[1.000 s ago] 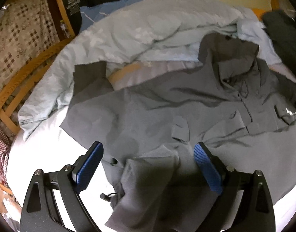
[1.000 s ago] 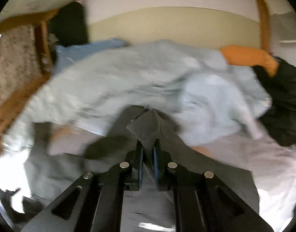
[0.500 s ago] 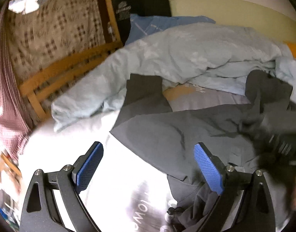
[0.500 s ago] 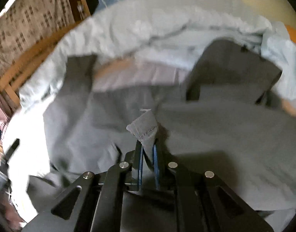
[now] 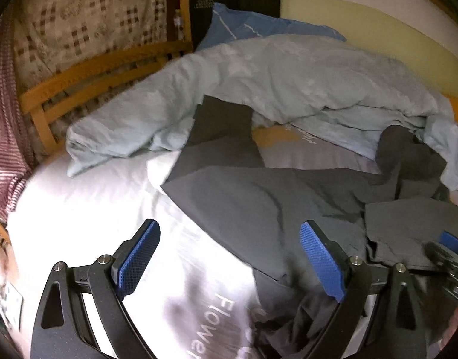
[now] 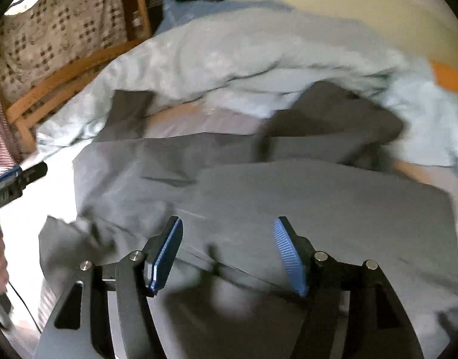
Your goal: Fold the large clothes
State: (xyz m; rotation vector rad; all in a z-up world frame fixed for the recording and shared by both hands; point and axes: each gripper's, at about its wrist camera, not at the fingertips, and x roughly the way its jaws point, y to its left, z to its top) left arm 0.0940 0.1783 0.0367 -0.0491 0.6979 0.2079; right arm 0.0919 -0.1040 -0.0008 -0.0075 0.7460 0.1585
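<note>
The dark grey jacket (image 6: 288,197) lies spread over the bed (image 5: 79,209) at centre frame, one panel folded across its body. The right gripper (image 6: 229,254) is opening just above it, nothing pinched. The left gripper (image 5: 229,263) gapes empty at lower centre. The sleeve at upper left and the rumpled hem look unfolded.

The grey jacket (image 6: 318,203) is thin matt cloth, smooth, lying in soft creases. The pale blue duvet (image 5: 288,77) behind it is rumpled cotton-like fabric, dull in finish. The bed sheet (image 5: 79,203) is smooth white cloth with printed lettering. The bed frame (image 5: 88,74) is orange-toned wood with a light sheen. Each tool, left tool (image 5: 229,260) and right tool (image 6: 229,254), has matt black plastic arms, silvery metal pins and blue ribbed pads (image 6: 288,257).
</note>
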